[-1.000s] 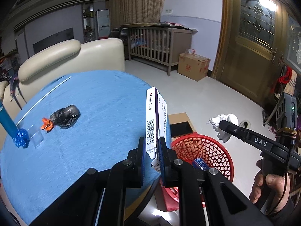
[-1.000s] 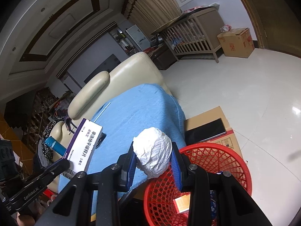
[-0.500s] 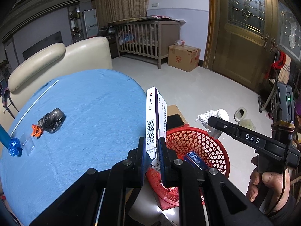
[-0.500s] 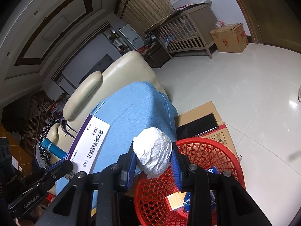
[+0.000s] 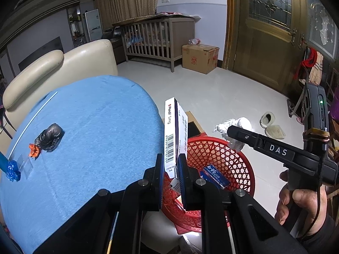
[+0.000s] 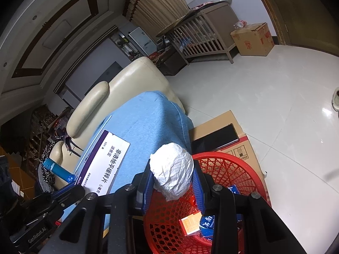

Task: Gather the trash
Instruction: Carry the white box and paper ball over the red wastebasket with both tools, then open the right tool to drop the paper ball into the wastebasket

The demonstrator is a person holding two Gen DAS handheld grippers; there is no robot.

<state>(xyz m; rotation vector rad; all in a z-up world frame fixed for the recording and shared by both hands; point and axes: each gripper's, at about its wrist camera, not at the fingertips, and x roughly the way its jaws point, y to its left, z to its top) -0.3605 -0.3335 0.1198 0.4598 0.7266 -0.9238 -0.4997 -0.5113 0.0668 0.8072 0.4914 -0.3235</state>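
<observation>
Between the pads of my left hand-held gripper [image 5: 171,169] there's a white medicine box [image 5: 174,134], clamped by its bottom end and standing upright on its narrow edge, barcode facing me. Just past and below that hand-held gripper, to its right, sits the red basket [image 5: 214,148] on the floor, right against the edge of the blue table [image 5: 91,131] — a blue packet [image 5: 215,174] is already lying inside it.

Over on the other side, my right hand-held gripper [image 6: 172,178] is squeezed shut on a crumpled white paper ball [image 6: 172,169], which fills the whole gap between the two blue pads. It hangs over the near rim of the same basket [image 6: 228,169]; below it in the basket I can see an orange carton [image 6: 189,224] and the blue packet [image 6: 208,224]. Beyond the basket a flat cardboard box [image 6: 222,124] lies on the floor.

Left of the left hand-held gripper, well apart on the table, a scrunched black bag [image 5: 49,137] with an orange scrap [image 5: 34,150] touching it — plus a blue wad [image 5: 12,169] near the table's edge.
</observation>
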